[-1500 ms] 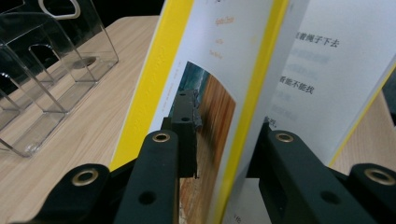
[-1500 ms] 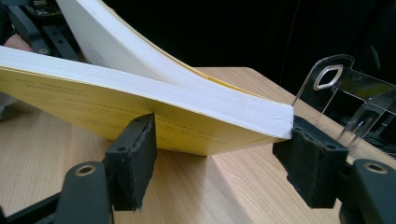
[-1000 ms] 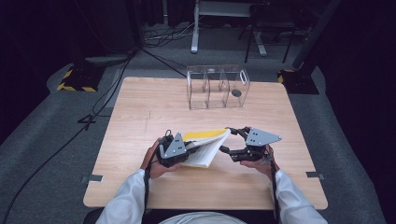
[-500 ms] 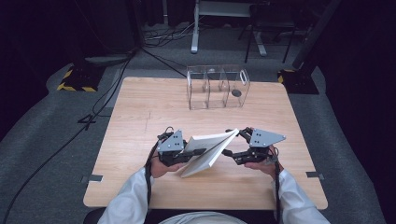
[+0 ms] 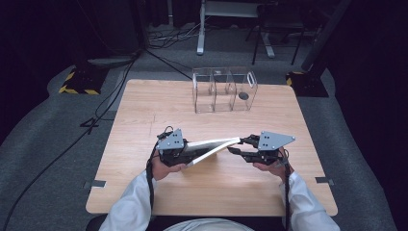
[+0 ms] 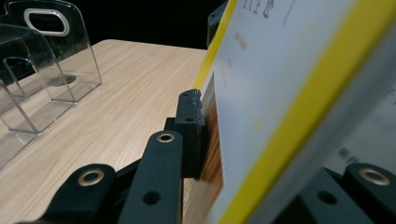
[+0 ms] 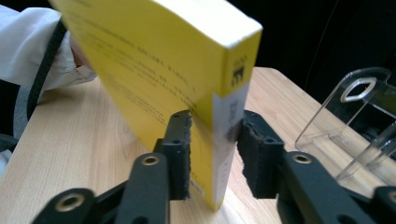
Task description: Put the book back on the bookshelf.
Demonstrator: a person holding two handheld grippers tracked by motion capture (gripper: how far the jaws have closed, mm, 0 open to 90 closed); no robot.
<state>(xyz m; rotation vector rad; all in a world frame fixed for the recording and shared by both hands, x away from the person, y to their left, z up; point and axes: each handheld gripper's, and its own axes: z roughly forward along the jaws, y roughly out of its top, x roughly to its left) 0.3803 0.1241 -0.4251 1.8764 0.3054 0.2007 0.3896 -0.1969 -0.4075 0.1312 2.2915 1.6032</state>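
Wooden table [image 5: 144,115], yellow book [image 5: 211,147] bridging both, left hand-held gripper [image 5: 185,155] clamping it, right hand-held gripper [image 5: 235,146] just closing on its spine.

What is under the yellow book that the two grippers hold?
Under the book the bare wooden table is visible; the book is lifted and tilted between the left gripper and right gripper. The strip of table directly beneath it is covered, so nothing can be told there.

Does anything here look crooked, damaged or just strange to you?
Only the book: it hangs tilted above the table, gripped between the left gripper and right gripper, whose jaws have just been closing onto its spine. The clear organizer stands straight, undamaged.
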